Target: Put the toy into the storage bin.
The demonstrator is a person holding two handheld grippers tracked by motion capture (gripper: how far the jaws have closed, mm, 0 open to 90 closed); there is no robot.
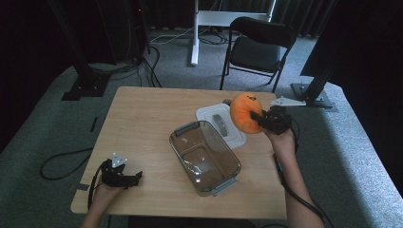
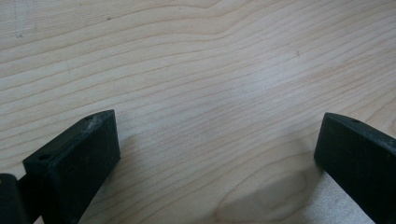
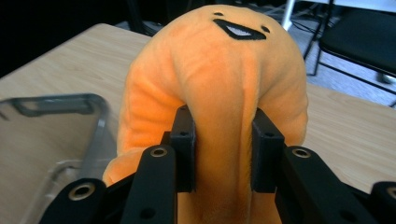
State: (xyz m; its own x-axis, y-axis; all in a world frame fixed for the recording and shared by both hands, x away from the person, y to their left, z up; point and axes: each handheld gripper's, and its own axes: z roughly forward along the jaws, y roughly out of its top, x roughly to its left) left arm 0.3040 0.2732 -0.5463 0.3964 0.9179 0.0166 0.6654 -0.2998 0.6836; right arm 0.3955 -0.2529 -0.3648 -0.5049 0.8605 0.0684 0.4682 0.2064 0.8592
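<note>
Grey carpet and a black folding chair (image 1: 259, 50) are framing a light wooden tabletop (image 1: 142, 123). Above its right side, the right gripper (image 3: 223, 154) is pinching a fold of the orange plush toy (image 3: 219, 79) between its fingers, holding it clear of the surface beside the white lid (image 1: 223, 124), probably for carrying to the clear container (image 1: 205, 156), which is sitting open in the middle. Nothing is blocking that short path. The left gripper (image 2: 217, 154) is resting at the near left corner, fingers spread over bare wood, well away from the action.
</note>
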